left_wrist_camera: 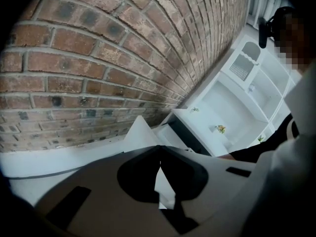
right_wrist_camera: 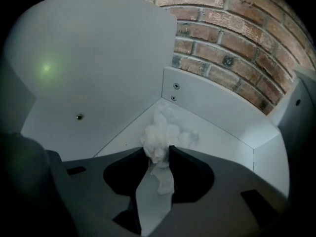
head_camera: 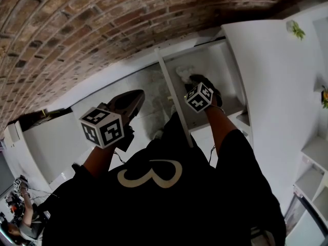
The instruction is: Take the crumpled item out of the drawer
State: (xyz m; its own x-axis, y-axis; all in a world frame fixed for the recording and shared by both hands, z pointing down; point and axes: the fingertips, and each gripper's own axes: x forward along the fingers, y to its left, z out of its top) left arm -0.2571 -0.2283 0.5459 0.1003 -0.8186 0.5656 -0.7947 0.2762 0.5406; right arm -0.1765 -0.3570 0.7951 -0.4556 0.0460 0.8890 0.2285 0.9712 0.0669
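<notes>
grasp in hand: right gripper (right_wrist_camera: 158,151) pinches the crumpled white paper wad (right_wrist_camera: 160,132) in the white drawer (right_wrist_camera: 222,113), left gripper (left_wrist_camera: 158,150) closed and empty; next, likely a straight lift out.

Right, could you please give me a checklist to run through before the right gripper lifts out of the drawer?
1. The drawer is open: ok.
2. The crumpled tissue is between the right gripper jaws: ok, pinched at the tips.
3. Grip firm enough to lift: cannot tell.
4. Tissue free of the drawer's corner: cannot tell.
5. The left gripper is clear of the drawer, shut and empty: ok.
</notes>
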